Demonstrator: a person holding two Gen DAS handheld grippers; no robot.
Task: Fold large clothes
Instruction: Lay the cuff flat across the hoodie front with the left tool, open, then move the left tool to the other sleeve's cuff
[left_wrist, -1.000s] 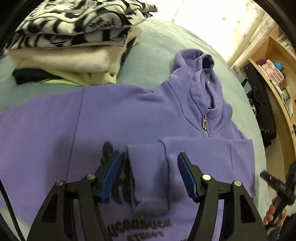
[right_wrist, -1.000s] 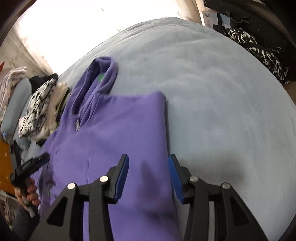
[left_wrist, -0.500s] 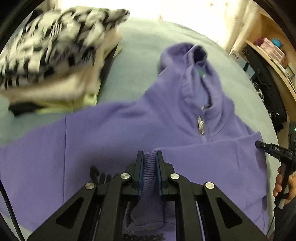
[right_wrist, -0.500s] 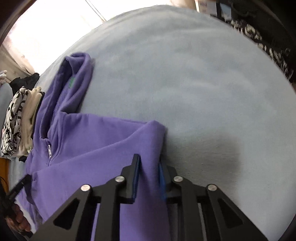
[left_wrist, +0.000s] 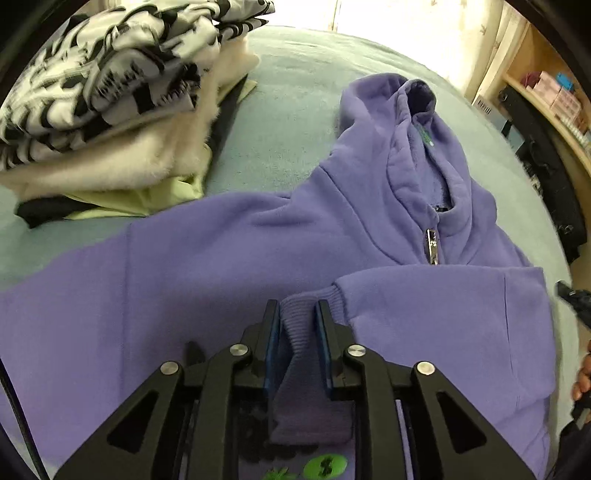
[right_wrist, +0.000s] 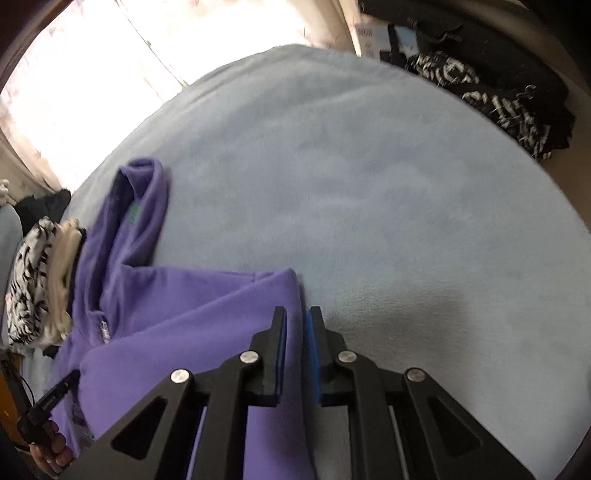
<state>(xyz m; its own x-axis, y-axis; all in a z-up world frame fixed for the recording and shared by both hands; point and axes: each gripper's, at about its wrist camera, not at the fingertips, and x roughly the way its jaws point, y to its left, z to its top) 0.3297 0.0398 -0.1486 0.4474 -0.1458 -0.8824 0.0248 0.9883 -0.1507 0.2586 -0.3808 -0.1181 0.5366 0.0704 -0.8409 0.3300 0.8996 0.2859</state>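
Done: purple hoodie flat on bed, right sleeve folded across chest.
Left gripper: jaws, just closing then easing, pinch the sleeve cuff.
Right gripper: jaws, just closing, pinch the hoodie's side edge.
Left: other sleeve, body folds.

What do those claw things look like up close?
Both match. The left claw and right claw are black frames with triangular cut-outs, round silver bolts at the joints, and two flat fingers lined with blue pads. A thin black cable runs down the left view's edge.
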